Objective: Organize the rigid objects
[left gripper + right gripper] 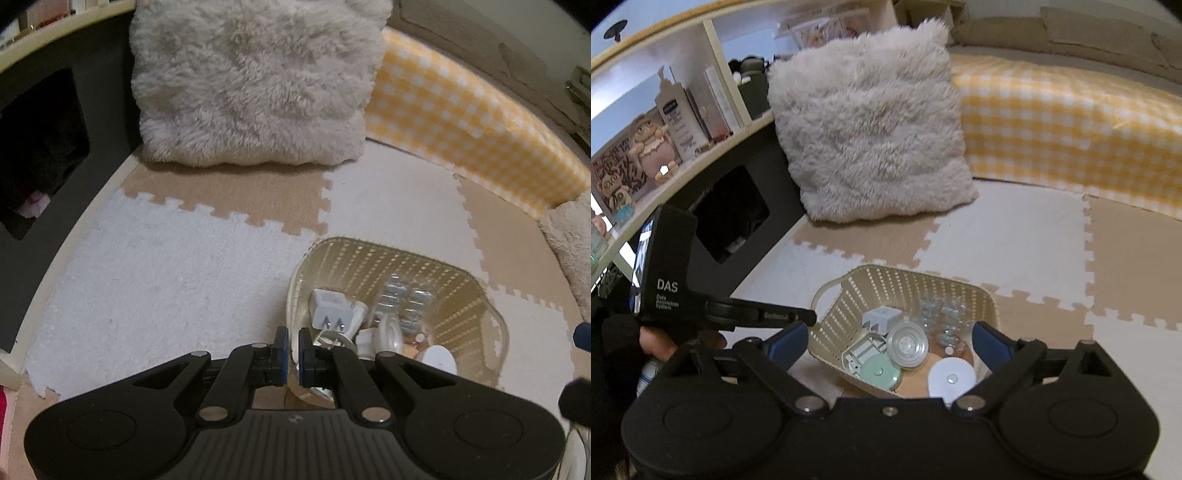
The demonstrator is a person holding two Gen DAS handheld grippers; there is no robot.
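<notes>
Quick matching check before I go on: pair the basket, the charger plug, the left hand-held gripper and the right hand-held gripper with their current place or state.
1. cream perforated plastic basket
2. white two-prong charger plug
3. left hand-held gripper
4. right hand-held gripper

a. jaws wide open, nothing held
b. inside the basket
c. on the foam floor mat
d. shut on the basket's rim

Pairs: 1-c, 2-b, 3-d, 4-a

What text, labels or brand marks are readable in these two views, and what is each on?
"DAS": black housing of the left gripper.
Small lines under it: roughly "Data Acquisition System", blurred.
Pale mark on its arm: unreadable.
Lotion bottle label: blurred.
White charger print: too small.
</notes>
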